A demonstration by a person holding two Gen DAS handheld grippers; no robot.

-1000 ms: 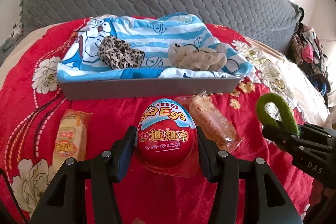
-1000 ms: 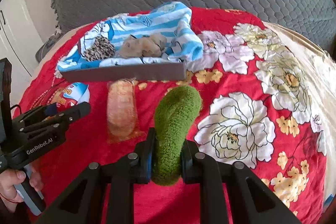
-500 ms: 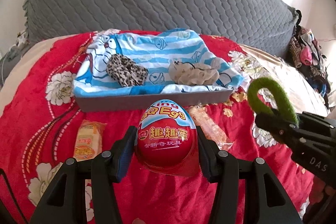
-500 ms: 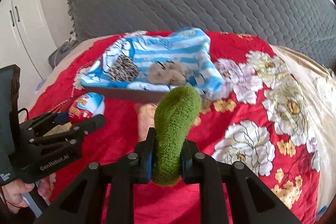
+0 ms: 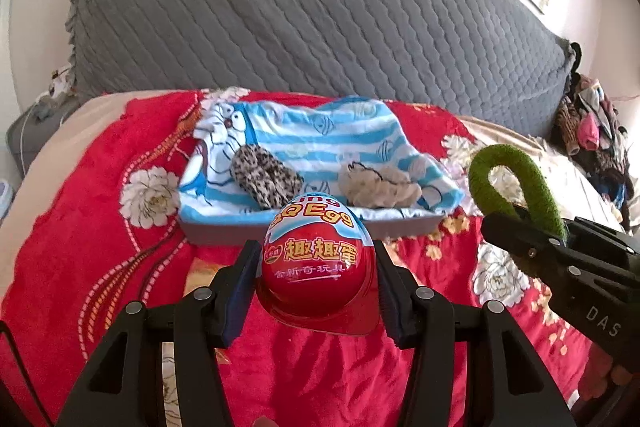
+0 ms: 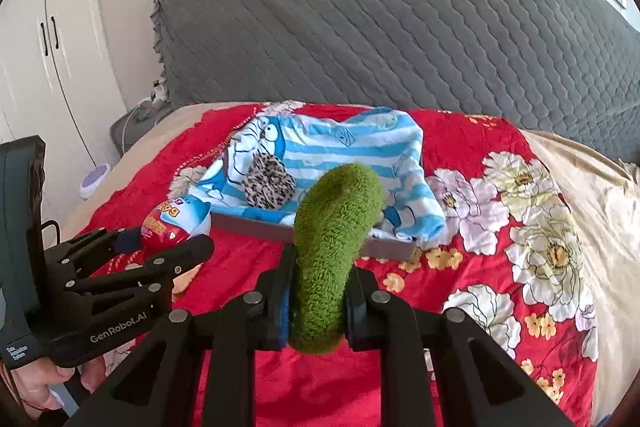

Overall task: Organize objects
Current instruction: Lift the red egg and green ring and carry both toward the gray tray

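My left gripper (image 5: 316, 267) is shut on a red and blue toy egg (image 5: 316, 259) and holds it above the red bedspread, in front of the grey tray (image 5: 224, 233). My right gripper (image 6: 320, 287) is shut on a green fuzzy scrunchie (image 6: 332, 239), also lifted; it shows in the left wrist view (image 5: 516, 175) at the right. The tray is lined with a blue striped cloth (image 5: 320, 135) and holds a leopard scrunchie (image 5: 266, 177) and a beige scrunchie (image 5: 378, 187). The left gripper with the egg (image 6: 176, 223) shows in the right wrist view.
The red flowered bedspread (image 5: 100, 211) lies over the bed, with a grey quilted headboard (image 5: 304, 11) behind. A pile of clothes (image 5: 592, 131) sits at the far right. A snack packet (image 5: 200, 273) lies partly hidden under the left gripper. A white wardrobe (image 6: 44, 47) stands at the left.
Both grippers have risen and drawn back with their loads; the tray looks smaller and farther. The snack packets on the bedspread have slid out of sight under the grippers.
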